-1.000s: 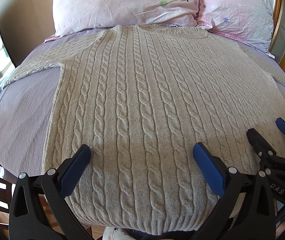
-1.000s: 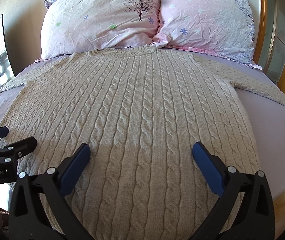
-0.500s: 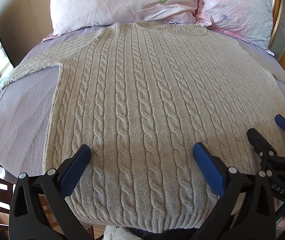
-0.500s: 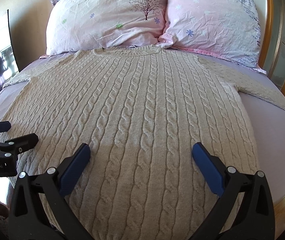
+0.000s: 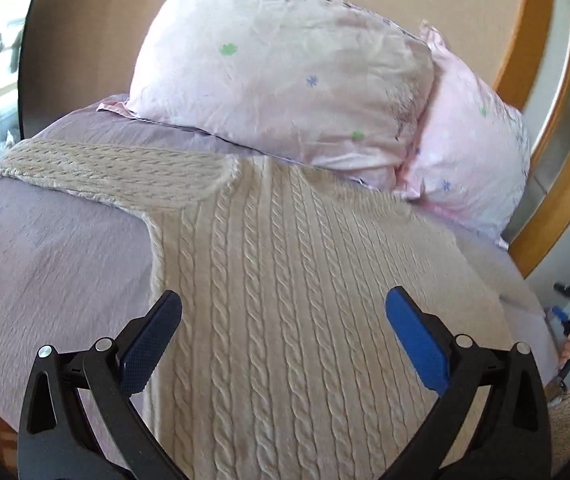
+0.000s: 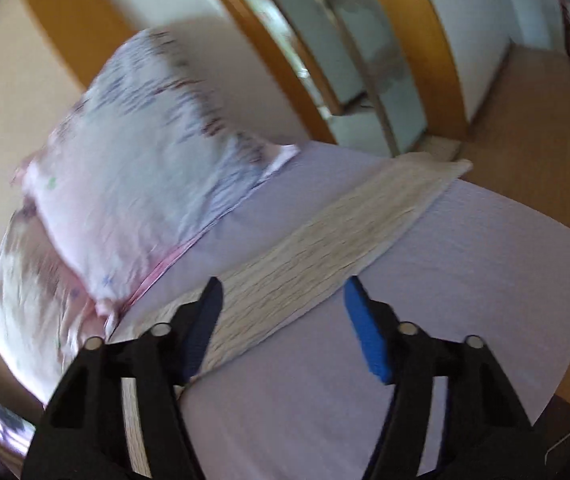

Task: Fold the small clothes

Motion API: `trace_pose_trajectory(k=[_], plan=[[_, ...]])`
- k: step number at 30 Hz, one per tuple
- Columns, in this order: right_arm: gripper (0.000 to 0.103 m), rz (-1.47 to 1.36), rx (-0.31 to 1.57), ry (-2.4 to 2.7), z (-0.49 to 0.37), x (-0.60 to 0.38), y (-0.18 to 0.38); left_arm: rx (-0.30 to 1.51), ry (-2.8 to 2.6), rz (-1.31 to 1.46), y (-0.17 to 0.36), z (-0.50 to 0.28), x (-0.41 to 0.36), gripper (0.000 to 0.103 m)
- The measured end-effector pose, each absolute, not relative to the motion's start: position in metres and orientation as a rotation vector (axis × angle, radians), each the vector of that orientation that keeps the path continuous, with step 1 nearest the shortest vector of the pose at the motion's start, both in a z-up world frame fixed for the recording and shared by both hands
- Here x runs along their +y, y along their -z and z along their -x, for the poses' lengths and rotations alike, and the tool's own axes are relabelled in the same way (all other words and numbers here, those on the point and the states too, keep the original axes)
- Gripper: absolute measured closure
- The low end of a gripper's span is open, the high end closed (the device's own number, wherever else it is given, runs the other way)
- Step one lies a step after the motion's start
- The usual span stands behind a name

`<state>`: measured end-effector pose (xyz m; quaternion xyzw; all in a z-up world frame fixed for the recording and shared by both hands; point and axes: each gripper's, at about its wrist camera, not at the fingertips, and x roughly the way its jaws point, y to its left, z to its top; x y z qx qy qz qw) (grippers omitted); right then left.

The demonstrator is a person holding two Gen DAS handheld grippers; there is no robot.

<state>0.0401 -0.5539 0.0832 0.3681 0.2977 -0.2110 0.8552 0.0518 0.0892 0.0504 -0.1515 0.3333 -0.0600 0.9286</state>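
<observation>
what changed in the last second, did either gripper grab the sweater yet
No grab yet. The right gripper swung out to its right and now points along the sweater's right sleeve, open, its view blurred. The left gripper shifted up and toward the left side of the sweater, facing the left sleeve, also open. The sweater lies flat on the bed as before, pillows in place.

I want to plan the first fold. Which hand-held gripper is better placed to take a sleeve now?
Probably the right hand-held gripper: it is open, with the sleeve running straight between its fingers. The left hand-held gripper, also open, points at the sweater's body.
</observation>
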Motion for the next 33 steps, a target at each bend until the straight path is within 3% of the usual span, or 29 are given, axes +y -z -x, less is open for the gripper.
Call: trace_pose_trajectory(k=[8,10,11,13,16,22,28,29,30,32,33], plan=[[0.05,-1.028,0.688,0.596,-0.068,-0.635,-0.026,0.642,-0.106,0.34,-0.042,-0.086,0.176,0.001],[0.069,-1.01,0.691,0.619,-0.078,-0.637,-0.02,0.648,-0.166,0.355,-0.04,-0.088,0.198,0.001],[0.096,-1.014,0.705,0.628,-0.085,-0.642,-0.015,0.643,-0.183,0.367,-0.039,-0.087,0.206,0.001],[0.096,-1.02,0.679,0.628,-0.09,-0.64,-0.016,0.642,-0.208,0.396,-0.041,-0.084,0.224,0.001],[0.097,-0.791,0.571,0.539,-0.106,-0.59,-0.07,0.64,-0.238,0.429,-0.041,-0.085,0.248,0.001],[0.097,-0.458,0.504,-0.052,-0.152,-0.378,-0.161,0.604,-0.265,0.633,-0.035,-0.092,0.298,0.001],[0.076,-0.262,0.849,-0.607,-0.178,-0.171,-0.109,0.619,-0.286,0.825,-0.019,-0.112,0.332,0.005],[0.07,-0.248,0.835,-0.612,-0.174,-0.165,-0.107,0.623,-0.267,0.875,-0.015,-0.115,0.338,0.01],[0.053,-0.244,0.801,-0.6,-0.173,-0.167,-0.109,0.628,-0.262,0.932,-0.009,-0.118,0.346,0.013],[0.032,-0.262,0.743,-0.543,-0.17,-0.188,-0.117,0.614,-0.272,0.986,-0.003,-0.121,0.359,0.016],[0.032,-0.279,0.727,-0.513,-0.168,-0.202,-0.12,0.603,-0.284,0.992,-0.002,-0.124,0.367,0.018]])
